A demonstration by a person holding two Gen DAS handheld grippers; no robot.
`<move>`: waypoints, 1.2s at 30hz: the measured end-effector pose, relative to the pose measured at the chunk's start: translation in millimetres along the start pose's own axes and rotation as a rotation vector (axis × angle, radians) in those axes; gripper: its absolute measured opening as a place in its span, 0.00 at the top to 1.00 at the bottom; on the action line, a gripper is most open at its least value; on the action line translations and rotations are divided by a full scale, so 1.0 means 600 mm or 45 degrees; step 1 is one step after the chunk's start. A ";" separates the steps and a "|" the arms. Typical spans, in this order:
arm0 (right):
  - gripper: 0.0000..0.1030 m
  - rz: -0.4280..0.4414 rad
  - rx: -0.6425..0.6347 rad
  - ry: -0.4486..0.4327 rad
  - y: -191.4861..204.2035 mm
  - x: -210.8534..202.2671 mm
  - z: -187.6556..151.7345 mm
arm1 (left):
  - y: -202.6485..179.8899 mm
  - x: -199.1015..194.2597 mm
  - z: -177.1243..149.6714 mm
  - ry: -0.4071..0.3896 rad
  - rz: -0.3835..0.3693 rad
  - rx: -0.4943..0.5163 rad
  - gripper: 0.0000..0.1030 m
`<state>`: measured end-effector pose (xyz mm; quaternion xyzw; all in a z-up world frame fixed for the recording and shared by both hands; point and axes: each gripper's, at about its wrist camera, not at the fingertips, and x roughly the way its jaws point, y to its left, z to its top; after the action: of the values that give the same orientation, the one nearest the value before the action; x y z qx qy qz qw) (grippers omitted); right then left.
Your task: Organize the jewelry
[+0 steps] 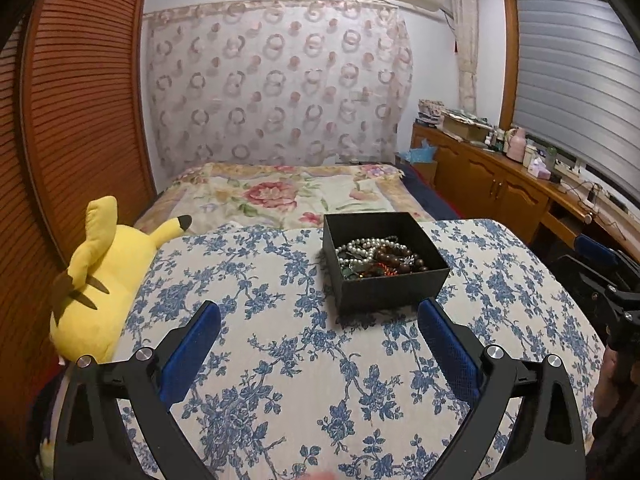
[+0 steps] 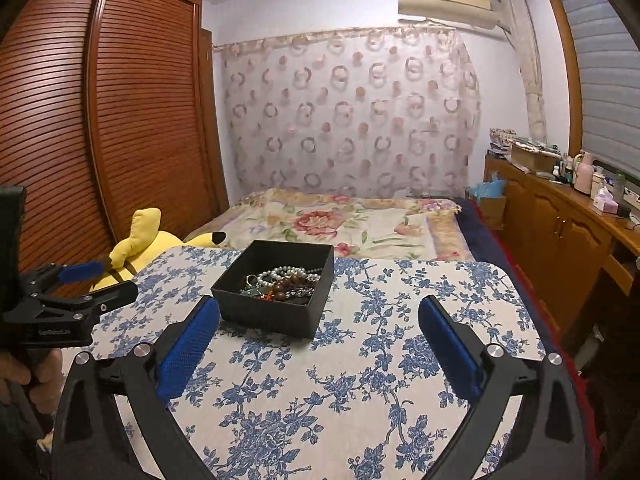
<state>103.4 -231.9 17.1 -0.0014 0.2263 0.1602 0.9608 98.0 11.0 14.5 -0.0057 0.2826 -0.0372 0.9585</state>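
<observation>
Both grippers [image 1: 320,312] [image 2: 319,310] gape, tilted down toward box [image 1: 394,286]

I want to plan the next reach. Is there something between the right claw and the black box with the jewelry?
Nothing visible. The right claw is open over bare blue-flowered tablecloth, and the black box stands just ahead of it, slightly to its left, lidless. The jewelry lies uncovered inside. The left claw is off to the side.
</observation>
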 end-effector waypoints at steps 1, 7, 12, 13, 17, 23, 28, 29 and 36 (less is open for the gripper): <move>0.03 0.005 -0.001 0.003 0.001 0.000 -0.001 | -0.001 -0.003 -0.001 -0.004 -0.002 0.002 0.08; 0.03 -0.012 -0.007 0.004 0.005 0.001 -0.006 | -0.003 -0.014 0.002 -0.026 0.007 0.013 0.08; 0.03 -0.032 0.000 -0.004 0.004 0.000 -0.006 | -0.003 -0.018 0.004 -0.032 0.010 0.015 0.08; 0.03 -0.035 0.000 -0.005 0.003 0.000 -0.005 | -0.003 -0.018 0.004 -0.032 0.009 0.014 0.08; 0.03 -0.045 0.008 -0.012 0.001 -0.002 -0.005 | -0.004 -0.019 0.004 -0.034 0.016 0.021 0.08; 0.03 -0.058 0.016 -0.019 -0.001 -0.003 -0.005 | -0.004 -0.020 0.004 -0.036 0.010 0.018 0.08; 0.03 -0.067 0.024 -0.024 -0.003 -0.003 -0.004 | -0.005 -0.020 0.004 -0.025 0.012 0.015 0.08; 0.03 -0.066 0.027 -0.024 -0.004 -0.003 -0.004 | -0.005 -0.020 0.004 -0.024 0.013 0.013 0.08; 0.03 -0.067 0.027 -0.025 -0.006 -0.003 -0.004 | -0.005 -0.020 0.003 -0.026 0.014 0.012 0.08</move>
<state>102.0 -235.9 15.5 0.0045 0.2185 0.1323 0.9668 88.7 8.6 22.6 -0.0001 0.2726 -0.0330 0.9616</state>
